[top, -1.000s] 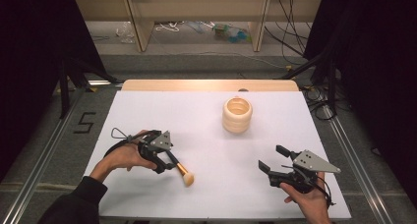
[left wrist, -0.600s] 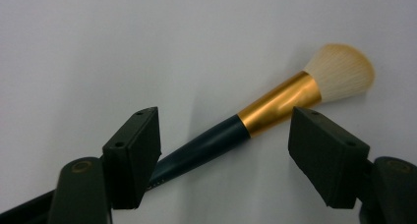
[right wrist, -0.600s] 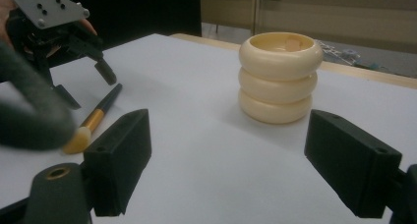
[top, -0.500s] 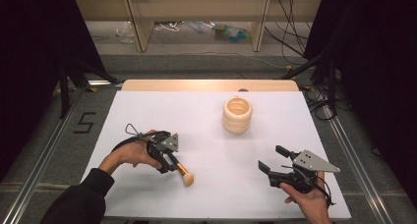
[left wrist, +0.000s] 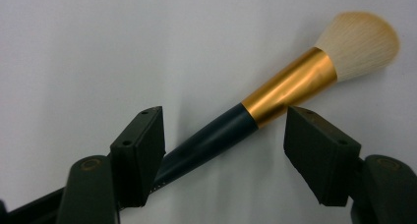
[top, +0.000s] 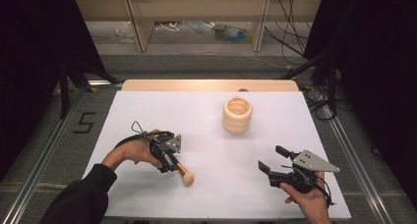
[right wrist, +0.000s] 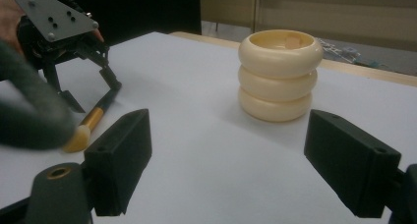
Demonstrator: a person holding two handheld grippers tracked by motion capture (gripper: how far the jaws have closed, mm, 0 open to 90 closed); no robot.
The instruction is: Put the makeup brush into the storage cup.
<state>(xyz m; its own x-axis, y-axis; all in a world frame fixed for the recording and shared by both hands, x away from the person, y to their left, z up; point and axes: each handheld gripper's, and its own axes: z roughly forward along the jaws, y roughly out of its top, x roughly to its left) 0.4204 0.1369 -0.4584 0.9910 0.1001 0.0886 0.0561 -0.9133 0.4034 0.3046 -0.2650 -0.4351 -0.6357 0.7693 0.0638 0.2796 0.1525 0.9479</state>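
The left tongs [left wrist: 223,153] have just been closing, jaws astride the makeup brush [left wrist: 275,94] lying flat on the table [top: 211,111], seemingly not yet pinching. Gripping so near its dark handle end risks the bristles drooping. Right tongs [top: 274,159] gape released, beyond the brush.

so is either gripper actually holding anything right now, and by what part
Nothing is gripped. The left gripper straddles the makeup brush at its dark handle, jaws just closing but pads not yet pressing. The right gripper is open.
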